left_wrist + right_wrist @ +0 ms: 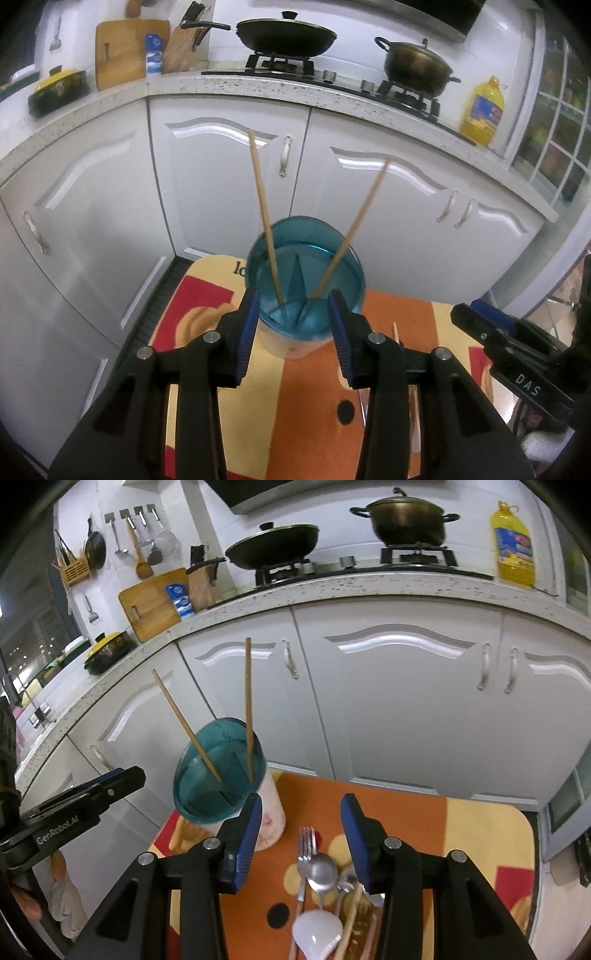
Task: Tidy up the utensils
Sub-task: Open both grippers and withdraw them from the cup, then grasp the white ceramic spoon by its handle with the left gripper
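Note:
A holder with a clear blue top (306, 258) (218, 760) stands at the far left of the patterned table mat (461, 830). Two wooden chopsticks (262, 206) (248, 701) stand in it and lean apart. My left gripper (293, 299) is open just in front of the holder, with nothing between its fingers. My right gripper (301, 801) is open too, above a pile of utensils on the mat: a fork (304, 849), a metal spoon (322, 871), a white spoon (316, 934) and a wooden chopstick (351, 915). Neither gripper holds anything.
White cabinet doors (399, 701) stand close behind the table. On the speckled counter (258, 88) above them are a stove with a wok (286, 35) and a pot (417, 66), an oil bottle (484, 110), a cutting board (125, 51) and a knife block (181, 48).

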Demonstrator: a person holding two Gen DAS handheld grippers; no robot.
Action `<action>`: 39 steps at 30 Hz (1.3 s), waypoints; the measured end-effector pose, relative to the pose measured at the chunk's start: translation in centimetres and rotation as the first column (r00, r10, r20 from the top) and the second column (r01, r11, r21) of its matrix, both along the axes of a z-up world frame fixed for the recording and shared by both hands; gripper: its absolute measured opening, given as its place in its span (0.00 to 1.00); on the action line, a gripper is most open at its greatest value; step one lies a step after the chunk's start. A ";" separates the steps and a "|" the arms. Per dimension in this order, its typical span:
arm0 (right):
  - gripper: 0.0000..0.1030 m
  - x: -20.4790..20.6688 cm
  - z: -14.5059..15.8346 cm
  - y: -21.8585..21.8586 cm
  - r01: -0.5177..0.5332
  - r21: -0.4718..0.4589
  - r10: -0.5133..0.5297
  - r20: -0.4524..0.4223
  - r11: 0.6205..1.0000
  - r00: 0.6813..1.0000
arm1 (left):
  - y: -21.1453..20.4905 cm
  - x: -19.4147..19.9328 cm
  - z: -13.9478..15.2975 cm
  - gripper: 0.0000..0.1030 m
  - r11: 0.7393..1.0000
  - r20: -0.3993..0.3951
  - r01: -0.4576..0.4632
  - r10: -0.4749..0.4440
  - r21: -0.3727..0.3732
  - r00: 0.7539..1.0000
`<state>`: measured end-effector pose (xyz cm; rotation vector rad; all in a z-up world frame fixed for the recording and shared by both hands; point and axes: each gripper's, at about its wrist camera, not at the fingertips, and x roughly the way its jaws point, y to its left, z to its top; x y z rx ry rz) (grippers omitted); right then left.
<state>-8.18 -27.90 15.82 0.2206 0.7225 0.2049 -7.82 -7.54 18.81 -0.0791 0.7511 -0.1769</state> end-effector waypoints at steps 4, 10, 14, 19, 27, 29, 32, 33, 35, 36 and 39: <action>0.41 -1.6 -0.5 -1.1 0.033 -0.007 -0.033 -0.011 0.999 0.999 | -1.1 -1.6 -0.1 0.36 1.000 0.010 0.022 -0.023 0.020 1.000; 0.42 -3.9 -1.0 -2.6 0.072 -0.017 -0.072 -0.026 0.997 0.997 | -2.3 -3.2 -0.2 0.36 0.998 0.009 0.052 -0.052 0.024 0.999; 0.43 -5.2 -1.2 -2.9 0.074 -0.043 -0.076 -0.030 0.996 0.997 | -3.1 -4.1 -0.5 0.36 0.997 0.005 0.072 -0.072 0.030 0.997; 0.44 -6.4 -1.3 -3.4 0.083 -0.059 -0.085 -0.030 0.995 0.996 | -3.9 -4.9 -0.8 0.36 0.995 -0.006 0.095 -0.094 0.033 0.996; 0.44 -7.9 -2.1 -4.6 0.109 -0.047 -0.112 -0.055 0.993 0.992 | -4.8 -5.9 -1.4 0.36 0.992 -0.027 0.124 -0.124 0.029 0.992; 0.44 -8.2 -2.3 -4.8 0.116 -0.047 -0.118 -0.060 0.992 0.991 | -4.8 -6.0 -1.7 0.36 0.990 -0.042 0.138 -0.138 0.012 0.990; 0.44 -8.5 -2.9 -5.1 0.120 -0.042 -0.123 -0.072 0.992 0.990 | -4.7 -6.1 -2.4 0.36 0.987 -0.081 0.157 -0.158 -0.020 0.984; 0.44 -8.6 -3.2 -5.2 0.121 -0.042 -0.124 -0.078 0.992 0.989 | -4.7 -6.1 -2.7 0.36 0.987 -0.092 0.159 -0.161 -0.025 0.983; 0.44 -8.7 -3.8 -5.2 0.119 -0.045 -0.123 -0.093 0.992 0.988 | -4.8 -6.0 -3.5 0.36 0.985 -0.117 0.170 -0.173 -0.033 0.978; 0.44 -8.8 -4.2 -5.3 0.118 -0.047 -0.122 -0.102 0.992 0.987 | -4.9 -6.0 -3.9 0.36 0.983 -0.132 0.180 -0.183 -0.039 0.974; 0.44 -8.7 -5.5 -5.6 0.118 -0.048 -0.123 -0.129 0.992 0.984 | -5.1 -6.0 -5.2 0.36 0.977 -0.174 0.204 -0.213 -0.068 0.961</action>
